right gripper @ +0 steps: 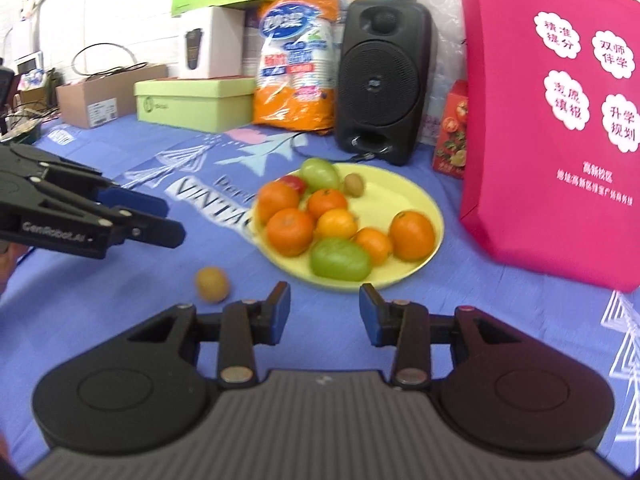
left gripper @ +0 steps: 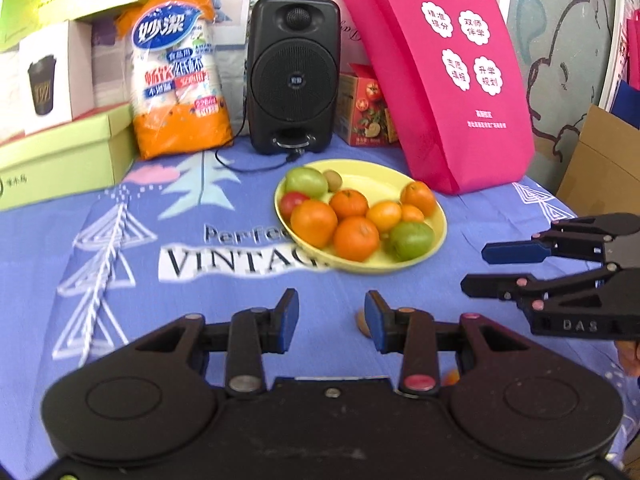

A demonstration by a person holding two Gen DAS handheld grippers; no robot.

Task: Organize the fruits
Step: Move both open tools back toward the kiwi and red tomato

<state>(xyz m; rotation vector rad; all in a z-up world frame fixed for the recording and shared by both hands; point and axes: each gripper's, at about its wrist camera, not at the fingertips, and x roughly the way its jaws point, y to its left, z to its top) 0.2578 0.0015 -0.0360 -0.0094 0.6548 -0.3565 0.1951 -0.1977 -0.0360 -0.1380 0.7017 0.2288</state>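
Yellow plate (right gripper: 434, 216) holds fruit — kiwi (right gripper: 212, 284) loose beside; left tool (left gripper: 331, 318), right tool (right gripper: 324, 312) spread, empty.

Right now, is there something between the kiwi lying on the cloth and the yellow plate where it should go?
Nothing visible. The kiwi lies on bare blue cloth just outside the yellow plate, and the stretch between them is open. Both the left gripper and right gripper are open, holding nothing.

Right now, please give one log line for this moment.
left tongs open | right tongs open | plate full | kiwi on cloth
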